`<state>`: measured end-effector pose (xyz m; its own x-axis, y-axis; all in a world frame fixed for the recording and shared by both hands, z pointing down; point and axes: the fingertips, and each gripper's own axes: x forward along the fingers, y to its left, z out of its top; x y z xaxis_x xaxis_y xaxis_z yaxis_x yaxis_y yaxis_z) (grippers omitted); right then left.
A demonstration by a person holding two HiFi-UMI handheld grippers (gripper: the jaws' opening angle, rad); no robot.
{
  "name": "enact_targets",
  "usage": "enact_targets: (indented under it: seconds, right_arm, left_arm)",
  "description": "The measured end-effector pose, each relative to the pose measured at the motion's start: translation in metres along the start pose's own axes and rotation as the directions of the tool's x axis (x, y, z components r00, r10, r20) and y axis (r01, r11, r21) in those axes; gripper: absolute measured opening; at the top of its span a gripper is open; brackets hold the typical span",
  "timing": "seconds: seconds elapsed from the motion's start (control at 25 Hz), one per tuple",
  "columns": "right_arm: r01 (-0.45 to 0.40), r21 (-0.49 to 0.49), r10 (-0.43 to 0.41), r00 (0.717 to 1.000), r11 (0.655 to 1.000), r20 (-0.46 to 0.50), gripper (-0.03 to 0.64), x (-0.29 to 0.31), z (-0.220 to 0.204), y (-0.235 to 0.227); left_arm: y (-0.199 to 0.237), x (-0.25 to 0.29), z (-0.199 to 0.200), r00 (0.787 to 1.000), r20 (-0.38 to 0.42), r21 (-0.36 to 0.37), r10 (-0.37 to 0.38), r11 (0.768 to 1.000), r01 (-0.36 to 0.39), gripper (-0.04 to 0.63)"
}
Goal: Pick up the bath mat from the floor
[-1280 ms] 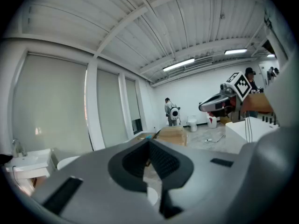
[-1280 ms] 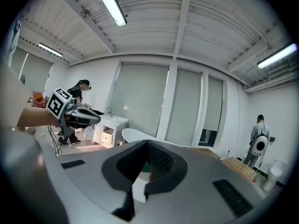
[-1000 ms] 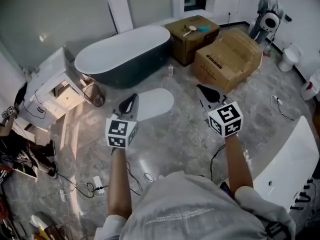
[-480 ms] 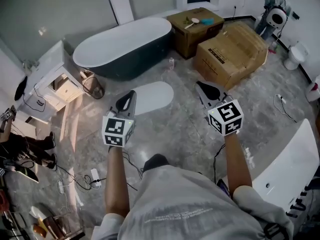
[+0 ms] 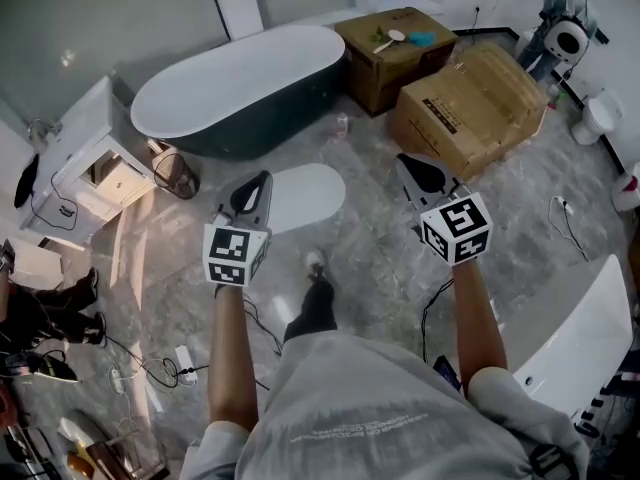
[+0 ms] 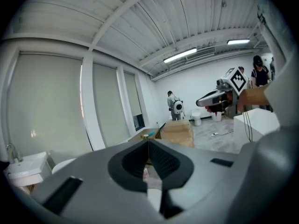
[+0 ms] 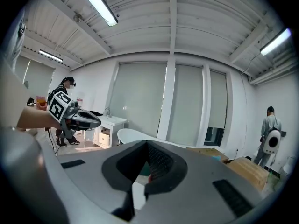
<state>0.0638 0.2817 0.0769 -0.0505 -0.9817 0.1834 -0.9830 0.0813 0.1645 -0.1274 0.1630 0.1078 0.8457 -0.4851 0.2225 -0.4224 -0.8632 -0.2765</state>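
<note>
A pale oval bath mat (image 5: 300, 196) lies flat on the grey marble floor in front of the dark bathtub (image 5: 240, 88). In the head view my left gripper (image 5: 258, 185) hangs in the air over the mat's left end, jaws together and empty. My right gripper (image 5: 410, 168) is held to the right of the mat, clear of it, also shut with nothing in it. Each gripper view looks level across the room and shows closed jaws; the left gripper view catches the right gripper (image 6: 205, 100), and the right gripper view catches the left gripper (image 7: 91, 121).
Two cardboard boxes (image 5: 470, 108) stand behind the mat on the right. A white vanity (image 5: 85, 163) and a wire basket (image 5: 175, 180) are at the left. A white tub (image 5: 580, 328) lies at the right. Cables (image 5: 150, 368) trail on the floor. A person (image 5: 565, 18) stands far right.
I have stepped forward: a foot now shows below the mat, and the tub and boxes have shifted slightly. Both grippers stay shut at about the same height.
</note>
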Motion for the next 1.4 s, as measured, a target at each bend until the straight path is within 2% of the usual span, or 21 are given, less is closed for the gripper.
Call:
enact_targets:
  seconds: [0.4,0.52,0.76,0.92,1.0,1.08,1.12,1.28,1.4]
  right_arm:
    - [0.003,0.001,-0.003,1.0,1.0,-0.012,0.008,0.164,0.027,-0.065]
    - [-0.01,-0.006,0.01,1.0,1.0,-0.029,0.008,0.203,0.031,-0.077]
    - [-0.022,0.02,0.024,0.996,1.0,-0.088,0.008,0.262,0.018,-0.1]
    - [-0.039,0.022,0.042,0.989,0.999,-0.143,0.008,0.292,0.0,-0.109]
    - [-0.049,0.016,0.051,0.984,0.999,-0.173,0.008,0.302,-0.009,-0.111]
    - [-0.049,0.018,0.052,0.98,0.999,-0.191,0.008,0.311,-0.018,-0.118]
    - [-0.048,0.021,0.051,0.979,0.999,-0.199,0.008,0.316,-0.023,-0.123]
    - [-0.071,0.048,0.08,0.968,0.996,-0.238,0.008,0.339,-0.049,-0.143]
    - [-0.102,0.078,0.118,0.964,0.992,-0.237,0.008,0.362,-0.069,-0.164]
  left_arm:
    - [0.117,0.141,-0.016,0.998,-0.046,-0.019,-0.053,0.998,0.052,0.018]
    - [0.145,0.174,-0.017,0.997,-0.037,-0.027,-0.064,0.998,0.063,0.018]
    - [0.175,0.228,-0.036,0.994,-0.066,-0.059,-0.091,0.994,0.087,0.018]
    - [0.181,0.256,-0.05,0.989,-0.089,-0.11,-0.121,0.988,0.111,0.017]
    - [0.176,0.268,-0.053,0.982,-0.063,-0.211,-0.176,0.964,0.159,0.017]
    - [0.168,0.279,-0.056,0.972,-0.026,-0.337,-0.233,0.917,0.211,0.017]
    - [0.167,0.287,-0.059,0.97,-0.022,-0.368,-0.241,0.904,0.216,0.017]
    - [0.162,0.318,-0.084,0.974,-0.083,-0.375,-0.211,0.912,0.166,0.017]
    - [0.163,0.344,-0.107,0.973,-0.117,-0.436,-0.201,0.89,0.132,0.017]
